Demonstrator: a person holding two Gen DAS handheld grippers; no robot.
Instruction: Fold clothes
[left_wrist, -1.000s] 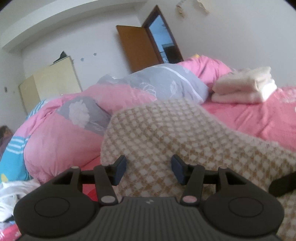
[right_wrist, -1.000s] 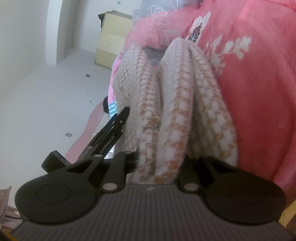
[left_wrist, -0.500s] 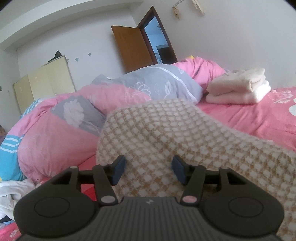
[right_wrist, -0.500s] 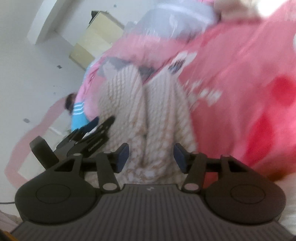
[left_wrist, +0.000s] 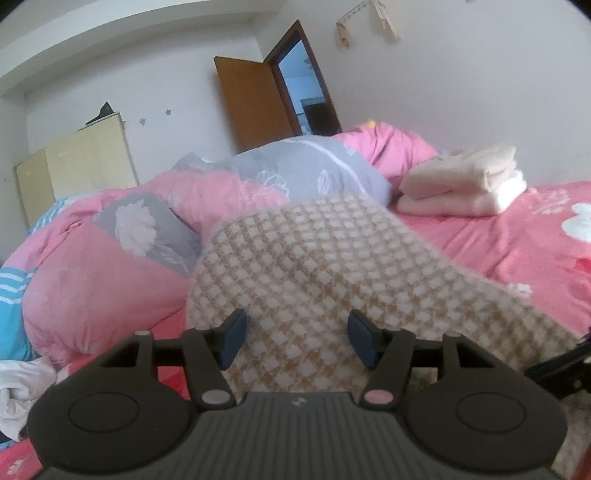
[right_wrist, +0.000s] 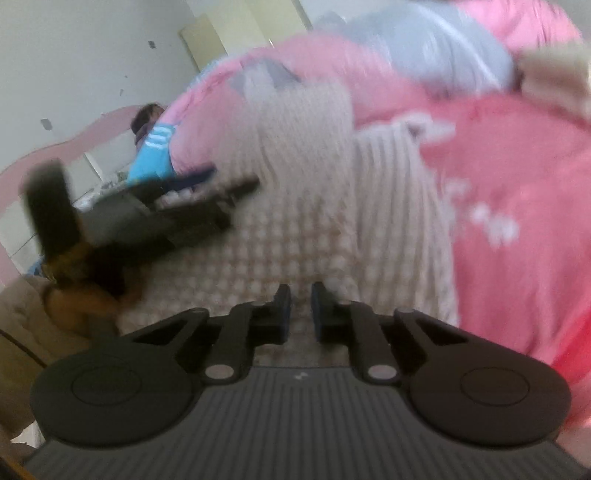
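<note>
Your knitted garment (left_wrist: 317, 266) looks fuzzy and woolly, the duvet (left_wrist: 110, 280) smooth cotton cloth, the folded towels (left_wrist: 465, 181) soft and plush, the door (left_wrist: 251, 103) plain wood, your tongs (left_wrist: 295, 341) matt black plastic.

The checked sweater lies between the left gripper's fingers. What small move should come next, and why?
Probably draw the left gripper back off the checked sweater. Its jaws have just been opening, stand apart, and the pads do not press the knit, so it seems released. The right gripper has just been closing its jaws; blur hides whether they pinch cloth.
</note>
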